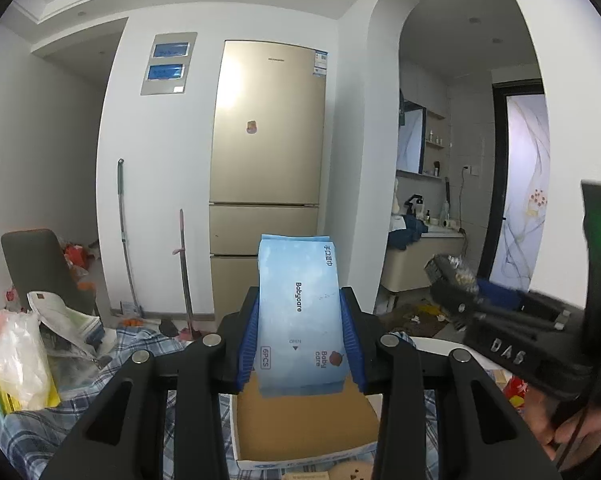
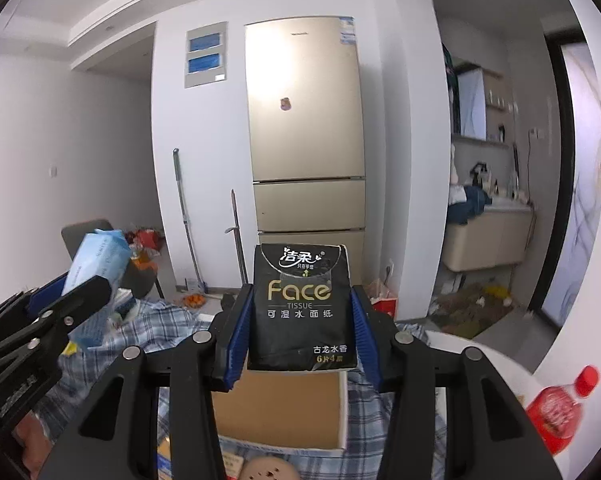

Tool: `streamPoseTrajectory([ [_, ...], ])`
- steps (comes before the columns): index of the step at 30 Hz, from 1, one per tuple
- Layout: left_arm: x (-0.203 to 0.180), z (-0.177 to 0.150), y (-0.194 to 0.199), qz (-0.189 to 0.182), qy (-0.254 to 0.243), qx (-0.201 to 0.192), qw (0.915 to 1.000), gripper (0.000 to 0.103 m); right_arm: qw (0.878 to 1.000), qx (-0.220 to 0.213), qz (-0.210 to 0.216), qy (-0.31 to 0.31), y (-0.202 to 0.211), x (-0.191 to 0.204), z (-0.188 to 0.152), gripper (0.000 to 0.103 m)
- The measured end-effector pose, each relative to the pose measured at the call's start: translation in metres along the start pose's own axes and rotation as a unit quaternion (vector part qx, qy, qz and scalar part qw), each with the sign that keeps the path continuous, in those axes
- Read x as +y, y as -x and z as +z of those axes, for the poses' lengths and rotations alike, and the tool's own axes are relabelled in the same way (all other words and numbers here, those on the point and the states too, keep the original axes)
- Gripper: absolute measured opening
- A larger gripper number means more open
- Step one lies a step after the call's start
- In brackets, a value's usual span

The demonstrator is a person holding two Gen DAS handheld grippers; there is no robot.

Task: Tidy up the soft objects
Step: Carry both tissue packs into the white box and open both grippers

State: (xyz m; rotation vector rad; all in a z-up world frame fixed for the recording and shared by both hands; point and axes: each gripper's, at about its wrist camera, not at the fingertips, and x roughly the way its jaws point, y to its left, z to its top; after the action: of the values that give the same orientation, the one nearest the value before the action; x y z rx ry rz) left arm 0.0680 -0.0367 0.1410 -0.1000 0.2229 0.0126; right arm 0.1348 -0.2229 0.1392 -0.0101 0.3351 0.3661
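Observation:
My left gripper [image 1: 300, 336] is shut on a light blue Babycare wet-wipe pack [image 1: 298, 312] and holds it upright above an open cardboard box [image 1: 304, 428]. My right gripper [image 2: 300, 328] is shut on a black Face tissue pack [image 2: 300, 308], held upright above the same box [image 2: 276, 412]. The right gripper with its pack shows at the right of the left wrist view [image 1: 456, 284]. The left gripper with the blue pack [image 2: 98, 256] shows at the left of the right wrist view.
A blue plaid cloth [image 1: 100, 404] covers the table. Plastic bags and papers [image 1: 24, 360] are piled at the left. A red-capped bottle [image 2: 560, 412] stands at the right. A round biscuit-like item [image 2: 266, 470] lies near the box's front. A fridge [image 1: 268, 160] stands behind.

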Motion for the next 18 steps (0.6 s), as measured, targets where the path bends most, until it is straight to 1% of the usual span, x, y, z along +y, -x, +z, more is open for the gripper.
streamPoseTrajectory([
  [2, 0.003, -0.006, -0.012, -0.002, 0.004, 0.017, 0.9998, 0.040, 1.000, 0.009, 0.001, -0.004, -0.010, -0.002, -0.006, 0.046],
  [5, 0.006, -0.019, -0.032, 0.008, 0.000, 0.038, 0.9992, 0.040, 0.999, 0.035, -0.003, 0.003, -0.031, -0.004, -0.021, 0.046],
  [7, 0.011, -0.031, -0.048, 0.012, 0.003, 0.065, 0.9978, 0.040, 0.999, 0.054, -0.006, 0.006, -0.044, -0.004, -0.035, 0.046],
  [10, 0.015, -0.048, -0.070, 0.017, 0.001, 0.102, 0.9946, 0.040, 0.996, 0.090, -0.009, 0.003, -0.068, -0.006, -0.053, 0.046],
  [12, 0.018, -0.059, -0.082, 0.022, -0.001, 0.119, 0.9926, 0.040, 0.993, 0.116, -0.004, -0.002, -0.083, -0.005, -0.065, 0.046],
  [15, 0.025, -0.077, -0.106, 0.027, -0.002, 0.156, 0.9874, 0.040, 0.989, 0.148, -0.008, 0.001, -0.105, -0.005, -0.082, 0.046],
  [16, 0.029, -0.086, -0.117, 0.030, 0.001, 0.174, 0.9843, 0.040, 0.988, 0.156, -0.006, 0.001, -0.112, -0.006, -0.088, 0.046],
  [17, 0.032, -0.092, -0.123, 0.029, 0.004, 0.183, 0.9826, 0.040, 0.986, 0.164, -0.002, -0.002, -0.118, -0.007, -0.093, 0.046],
  [18, 0.036, -0.102, -0.133, 0.028, 0.006, 0.204, 0.9786, 0.040, 0.984, 0.177, 0.001, -0.008, -0.124, -0.010, -0.098, 0.046],
])
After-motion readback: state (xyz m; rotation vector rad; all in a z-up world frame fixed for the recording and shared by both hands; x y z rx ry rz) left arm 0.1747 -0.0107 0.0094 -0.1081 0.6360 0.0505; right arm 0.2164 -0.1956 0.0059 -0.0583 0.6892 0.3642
